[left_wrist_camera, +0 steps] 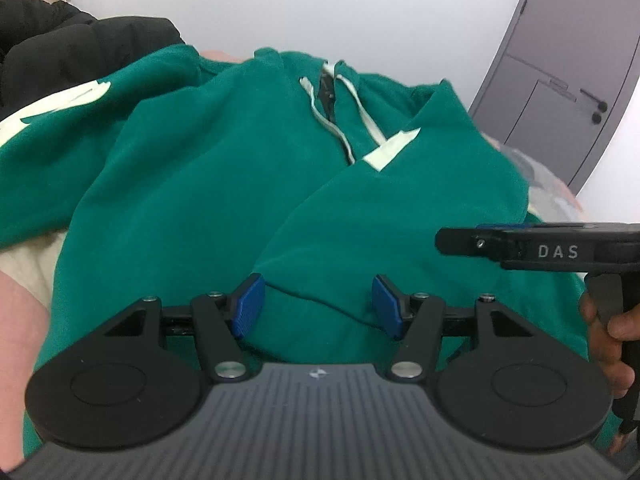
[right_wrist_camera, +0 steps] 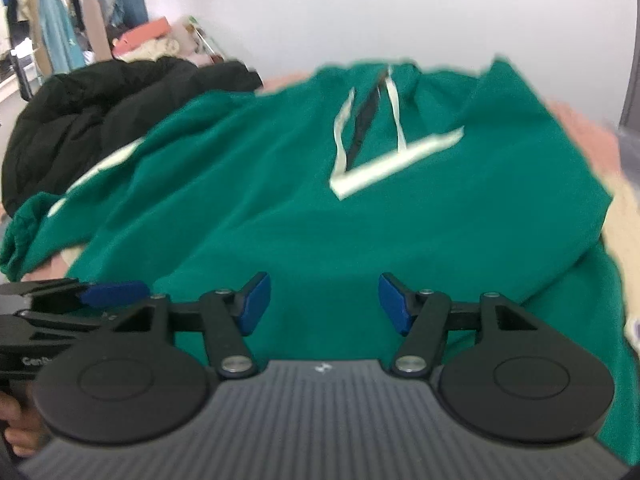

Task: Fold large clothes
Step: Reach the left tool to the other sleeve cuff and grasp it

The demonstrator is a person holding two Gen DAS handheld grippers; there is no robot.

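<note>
A green hoodie (left_wrist_camera: 208, 184) with white drawstrings and white stripes lies spread on a bed, hood end away from me. Its right sleeve is folded across the chest. It also shows in the right wrist view (right_wrist_camera: 280, 208). My left gripper (left_wrist_camera: 318, 304) is open and empty, low over the hoodie's lower part, with a fabric fold between its blue pads (left_wrist_camera: 250, 306). My right gripper (right_wrist_camera: 324, 304) is open and empty over the hoodie's lower front. It shows from the side in the left wrist view (left_wrist_camera: 480, 236), and the left gripper shows at the left edge of the right wrist view (right_wrist_camera: 100, 294).
A black puffy jacket (right_wrist_camera: 100, 112) lies at the far left beside the hoodie; it also shows in the left wrist view (left_wrist_camera: 60, 48). The cream and pink bedding (left_wrist_camera: 24, 276) shows around the garment. A grey door (left_wrist_camera: 560, 80) stands at the right. Hanging clothes (right_wrist_camera: 60, 12) are far left.
</note>
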